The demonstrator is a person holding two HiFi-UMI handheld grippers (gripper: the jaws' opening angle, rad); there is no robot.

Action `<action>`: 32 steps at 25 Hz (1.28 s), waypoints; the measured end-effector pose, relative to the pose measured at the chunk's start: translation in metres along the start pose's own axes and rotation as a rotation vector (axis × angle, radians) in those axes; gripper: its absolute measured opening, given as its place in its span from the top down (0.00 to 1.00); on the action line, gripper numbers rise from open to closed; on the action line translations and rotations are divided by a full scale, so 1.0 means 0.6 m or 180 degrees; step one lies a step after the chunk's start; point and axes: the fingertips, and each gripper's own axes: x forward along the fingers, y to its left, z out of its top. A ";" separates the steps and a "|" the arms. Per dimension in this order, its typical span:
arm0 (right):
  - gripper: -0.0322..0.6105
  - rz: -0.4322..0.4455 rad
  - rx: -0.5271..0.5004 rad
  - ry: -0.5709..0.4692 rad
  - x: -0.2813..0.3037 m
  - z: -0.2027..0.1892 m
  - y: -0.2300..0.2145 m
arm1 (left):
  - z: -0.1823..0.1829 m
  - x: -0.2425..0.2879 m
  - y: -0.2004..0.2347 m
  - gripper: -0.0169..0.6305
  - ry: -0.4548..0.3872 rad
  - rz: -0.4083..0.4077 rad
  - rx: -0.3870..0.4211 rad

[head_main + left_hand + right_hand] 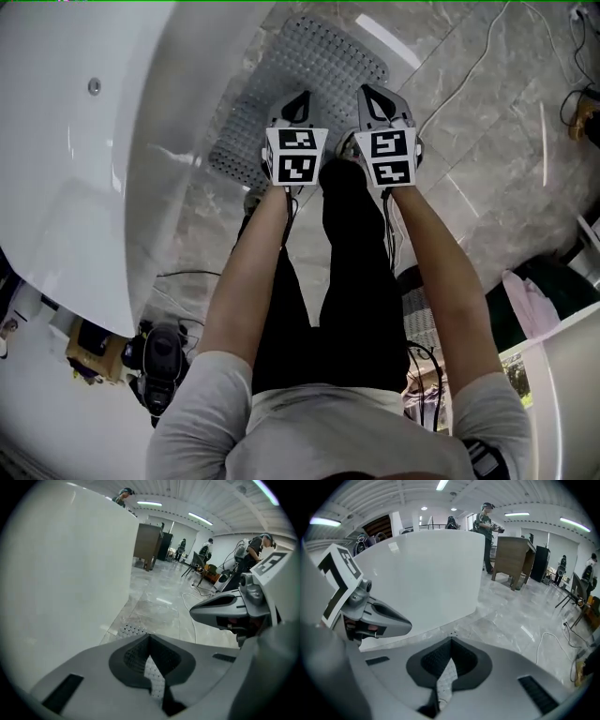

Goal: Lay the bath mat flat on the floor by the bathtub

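A translucent grey bath mat (314, 61) with rows of holes hangs over the marble floor beside the white bathtub (103, 122). Its near edge is raised and its far part trails on the tiles. My left gripper (301, 97) is shut on the mat's near edge. My right gripper (368, 92) is beside it, shut on the same edge. In the left gripper view the jaws (149, 636) pinch a strip of mat (154, 679), with the tub wall (61, 573) at left. In the right gripper view a strip of mat (446, 679) is clamped between the shut jaws (451, 640).
White cables (473, 70) run over the floor right of the mat. The person's legs stand just behind the grippers. A dark device (161, 361) sits near the tub's near end. A wooden cabinet (513, 557) and several people stand far off.
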 end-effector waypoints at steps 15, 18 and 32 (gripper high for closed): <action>0.94 0.0435 0.0509 -0.0120 -0.226 0.162 0.038 | 0.133 -0.272 -0.073 0.96 0.0024 0.0157 -0.0160; 0.94 0.0486 0.0431 -0.0061 -0.267 0.171 0.046 | 0.149 -0.313 -0.098 0.96 0.0010 0.0163 -0.0267; 0.94 0.0292 0.0403 -0.0872 -0.563 0.261 0.176 | 0.172 -0.640 -0.191 0.96 -0.0840 0.0081 -0.0066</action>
